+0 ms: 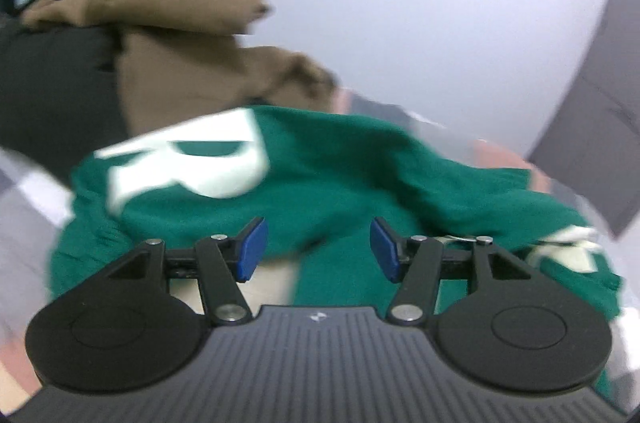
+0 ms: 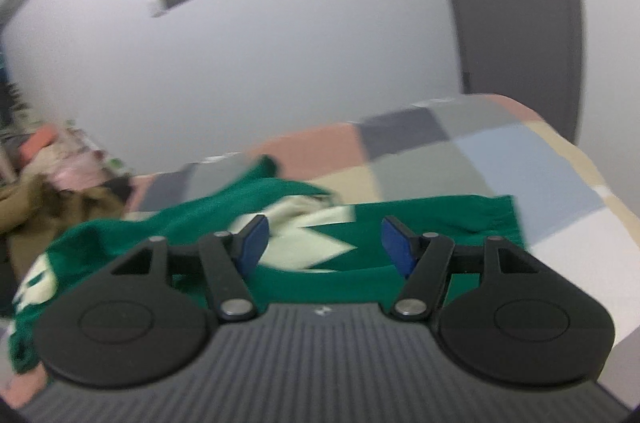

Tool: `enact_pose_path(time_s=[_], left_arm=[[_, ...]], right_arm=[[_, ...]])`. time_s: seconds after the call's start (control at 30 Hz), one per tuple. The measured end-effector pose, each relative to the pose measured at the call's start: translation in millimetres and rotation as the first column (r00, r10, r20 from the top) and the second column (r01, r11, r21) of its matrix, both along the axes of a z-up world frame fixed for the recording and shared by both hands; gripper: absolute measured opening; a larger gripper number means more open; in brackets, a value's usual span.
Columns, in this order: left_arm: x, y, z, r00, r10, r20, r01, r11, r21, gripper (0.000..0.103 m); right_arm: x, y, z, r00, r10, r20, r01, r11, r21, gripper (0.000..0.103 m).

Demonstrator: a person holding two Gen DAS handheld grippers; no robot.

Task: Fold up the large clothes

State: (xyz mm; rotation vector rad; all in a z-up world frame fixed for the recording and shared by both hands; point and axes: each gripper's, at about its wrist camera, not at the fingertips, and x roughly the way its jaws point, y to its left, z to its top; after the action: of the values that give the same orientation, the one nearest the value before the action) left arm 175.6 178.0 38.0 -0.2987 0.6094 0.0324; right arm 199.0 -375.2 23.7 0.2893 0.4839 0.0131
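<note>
A large green garment with white lettering (image 1: pixel 320 175) lies crumpled on a patchwork-covered bed; it also shows in the right wrist view (image 2: pixel 360 223). My left gripper (image 1: pixel 318 249) is open and empty, its blue pads (image 1: pixel 252 249) just above the green fabric. My right gripper (image 2: pixel 326 247) is open and empty, hovering over the garment's white patch (image 2: pixel 304 243). Both views are blurred.
A brown garment (image 1: pixel 180 35) is piled behind the green one, beside a black one (image 1: pixel 52 91); the brown one also shows in the right wrist view (image 2: pixel 44 207). The patchwork bed cover (image 2: pixel 500 159) extends right to its edge. A grey door (image 2: pixel 512 3) and a white wall stand behind.
</note>
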Motion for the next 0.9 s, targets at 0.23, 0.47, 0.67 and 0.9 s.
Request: enact_pose_path(time_s=[0.23, 0.47, 0.67, 0.9], left_arm=[[-33, -71, 5, 0.99, -0.132, 0.052, 0.131, 0.991, 0.022, 0.063], [-63, -98, -16, 0.977, -0.192, 0.087, 0.191, 0.981, 0.023, 0.063], [-72, -107, -28, 0.969, -0.22, 0.109, 0.219, 0.976, 0.021, 0.063], [-59, -119, -46, 0.962, -0.244, 0.125, 0.236, 0.969, 0.077, 0.063]], right_arm=[[-33, 76, 7, 0.982, 0.18, 0.054, -0.179, 0.984, -0.022, 0.065], [-62, 126, -8, 0.954, 0.293, 0.064, -0.291, 0.956, -0.037, 0.065], [-79, 147, -28, 0.944, 0.323, 0.068, -0.318, 0.945, -0.078, 0.065], [-72, 154, -48, 0.946, 0.321, 0.046, -0.317, 0.944, -0.09, 0.066]])
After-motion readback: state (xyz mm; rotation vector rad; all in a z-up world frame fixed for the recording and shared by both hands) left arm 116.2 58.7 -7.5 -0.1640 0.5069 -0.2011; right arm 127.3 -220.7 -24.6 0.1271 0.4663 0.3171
